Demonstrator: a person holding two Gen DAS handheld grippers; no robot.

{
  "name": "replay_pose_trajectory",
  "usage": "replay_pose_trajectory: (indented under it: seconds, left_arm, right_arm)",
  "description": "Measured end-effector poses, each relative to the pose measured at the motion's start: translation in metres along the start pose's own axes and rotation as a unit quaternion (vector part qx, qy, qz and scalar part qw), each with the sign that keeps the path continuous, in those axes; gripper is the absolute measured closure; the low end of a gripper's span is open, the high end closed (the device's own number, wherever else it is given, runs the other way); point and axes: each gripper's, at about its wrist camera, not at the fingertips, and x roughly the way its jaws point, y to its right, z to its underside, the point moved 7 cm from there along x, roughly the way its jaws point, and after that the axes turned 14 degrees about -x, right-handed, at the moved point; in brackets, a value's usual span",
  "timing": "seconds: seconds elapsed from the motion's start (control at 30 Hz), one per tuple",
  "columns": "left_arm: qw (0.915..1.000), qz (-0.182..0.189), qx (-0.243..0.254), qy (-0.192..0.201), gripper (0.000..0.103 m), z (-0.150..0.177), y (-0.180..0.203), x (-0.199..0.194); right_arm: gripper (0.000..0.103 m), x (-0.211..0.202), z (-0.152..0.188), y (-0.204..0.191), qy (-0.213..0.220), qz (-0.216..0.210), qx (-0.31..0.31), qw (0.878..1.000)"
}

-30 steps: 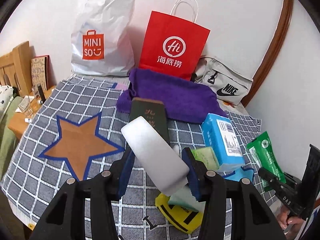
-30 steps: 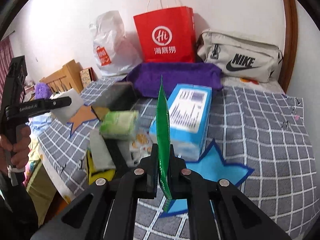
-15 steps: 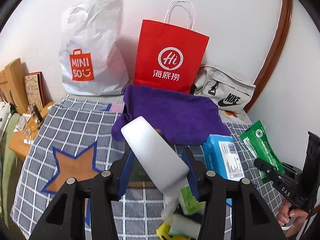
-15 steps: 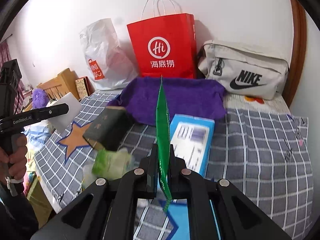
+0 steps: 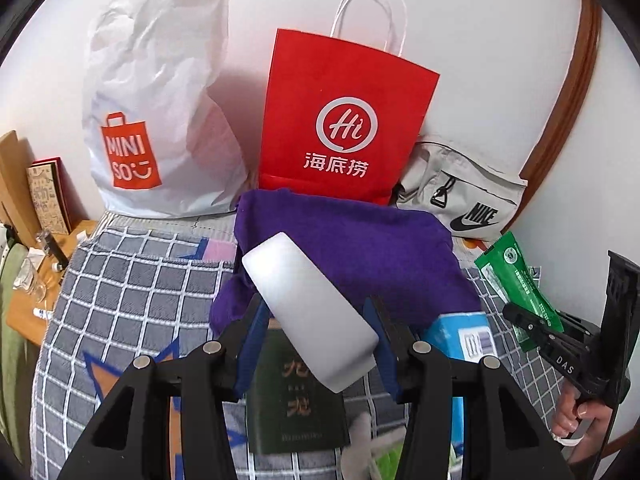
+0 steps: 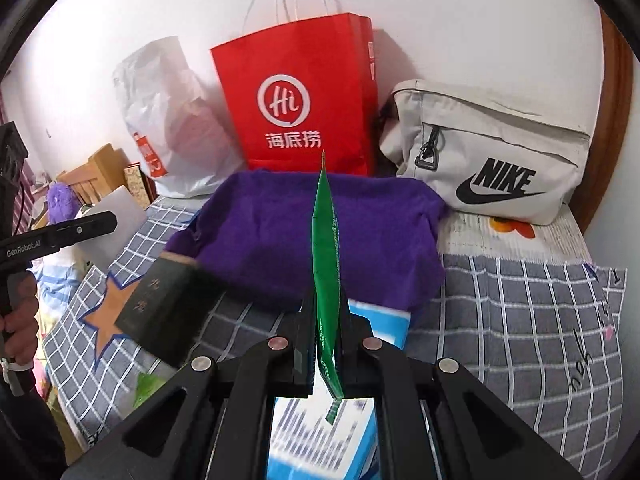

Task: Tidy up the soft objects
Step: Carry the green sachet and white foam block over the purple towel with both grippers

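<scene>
My left gripper (image 5: 318, 316) is shut on a white foam block (image 5: 310, 308) and holds it above the bed, in front of the purple towel (image 5: 360, 248). My right gripper (image 6: 326, 320) is shut on a flat green packet (image 6: 326, 248), held edge-on above a blue tissue box (image 6: 320, 432). The packet also shows in the left wrist view (image 5: 516, 284), with the right gripper (image 5: 552, 344) at the far right. The left gripper (image 6: 60, 232) with the white block (image 6: 116, 220) shows at the left of the right wrist view.
Against the wall stand a white Miniso bag (image 5: 156, 120), a red paper bag (image 5: 344, 128) and a beige Nike bag (image 6: 496, 160). A dark green book (image 5: 294, 400) and the blue box (image 5: 460, 340) lie on the checked bedspread (image 5: 132, 300). A wooden bedside table (image 5: 28, 300) is left.
Both grippers have moved forward and up toward the bags at the wall, carrying the white block and the green packet. The items on the bed have slid lower in view.
</scene>
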Motion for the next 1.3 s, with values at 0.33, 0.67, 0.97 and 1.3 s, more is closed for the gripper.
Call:
replay_pose_trajectory:
  seconds: [0.33, 0.67, 0.97, 1.3]
  left_arm:
    - [0.9995, -0.011, 0.008, -0.029, 0.056, -0.034, 0.008, 0.052]
    - [0.9982, -0.023, 0.016, -0.052, 0.056, -0.055, 0.015, 0.107]
    - [0.9949, -0.050, 0.019, -0.085, 0.056, -0.052, 0.005, 0.154]
    - [0.9932, -0.070, 0.004, -0.093, 0.056, -0.059, -0.011, 0.172]
  right_arm:
    - [0.096, 0.050, -0.039, 0.024, -0.017, -0.023, -0.009, 1.000]
    - [0.096, 0.103, -0.051, 0.027, -0.051, -0.031, -0.023, 0.998]
    - [0.096, 0.131, -0.032, 0.042, -0.093, -0.023, -0.015, 0.995]
    - [0.096, 0.145, -0.020, 0.053, -0.114, -0.022, -0.001, 0.993]
